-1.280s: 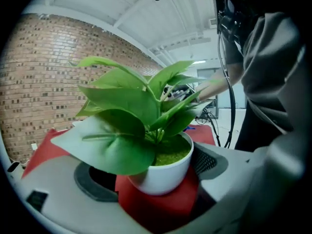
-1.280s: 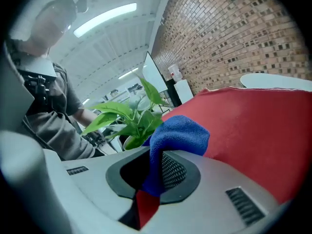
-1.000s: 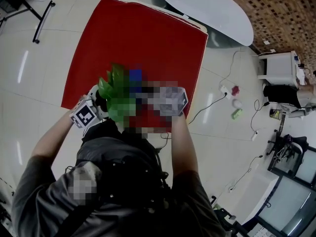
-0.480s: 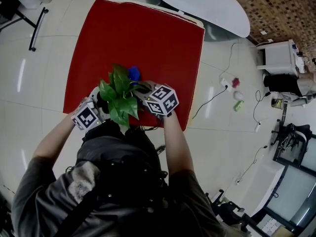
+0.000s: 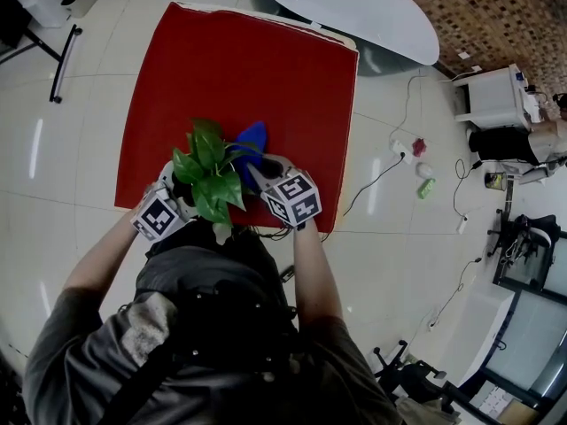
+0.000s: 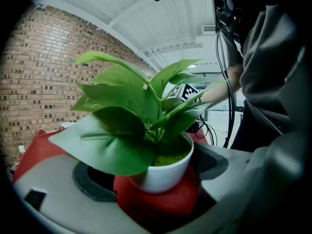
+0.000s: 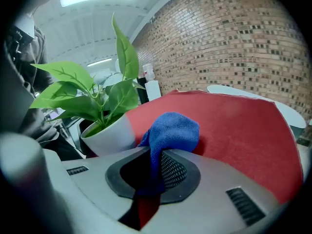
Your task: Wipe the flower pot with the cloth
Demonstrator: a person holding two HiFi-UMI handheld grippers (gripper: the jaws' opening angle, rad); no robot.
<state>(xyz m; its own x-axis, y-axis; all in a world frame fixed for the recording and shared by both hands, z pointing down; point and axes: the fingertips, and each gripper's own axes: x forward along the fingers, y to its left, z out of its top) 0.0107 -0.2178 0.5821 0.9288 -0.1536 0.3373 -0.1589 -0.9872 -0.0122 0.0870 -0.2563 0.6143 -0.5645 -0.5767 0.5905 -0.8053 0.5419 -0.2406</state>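
Bench [image 5: 248, 60] under a red cover fills the upper centre of the head view. At the cover's lower left, left gripper [image 5: 180, 191], jaws spread to either side of the white flower pot [image 6: 163, 172]. Red shows between the pot and one pad, so no clamp seen. Pot upright near the bench's lower edge, green leaves [image 5: 211, 171] spreading over it. Just right of the leaves, blue cloth [image 5: 252, 135], bunched, its lower end pinched tight in right gripper [image 7: 155, 174]. Cloth sits just beside the pot; contact unclear.
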